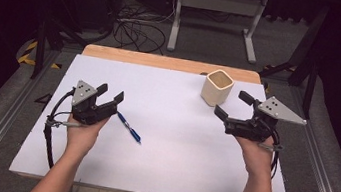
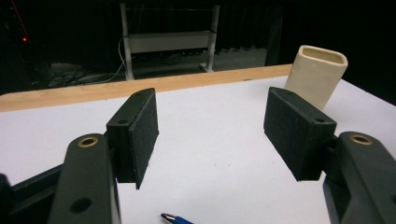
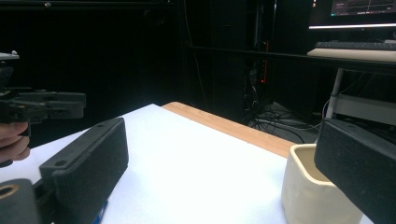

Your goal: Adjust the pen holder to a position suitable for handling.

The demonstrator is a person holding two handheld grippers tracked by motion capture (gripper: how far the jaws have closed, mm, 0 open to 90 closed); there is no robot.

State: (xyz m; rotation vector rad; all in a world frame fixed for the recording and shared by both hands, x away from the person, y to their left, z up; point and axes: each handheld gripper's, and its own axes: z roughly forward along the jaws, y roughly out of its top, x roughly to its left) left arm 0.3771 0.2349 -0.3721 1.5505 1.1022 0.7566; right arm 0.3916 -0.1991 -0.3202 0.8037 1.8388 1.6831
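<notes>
One tabletop (image 1: 158,170) is carrying the things; one cream cup (image 1: 217,87) is standing on it near the far edge; one blue pen (image 1: 129,127) is lying on it; two tools are hovering above it, the left tool (image 1: 111,92) and the right tool (image 1: 234,105), one in each hand; each tool is showing two black jaws, standing apart, four jaws in all; two hands are holding them, the left hand (image 1: 83,132) and the right hand (image 1: 258,149); one metal frame (image 1: 216,16) is standing on the floor beyond the tabletop
</notes>
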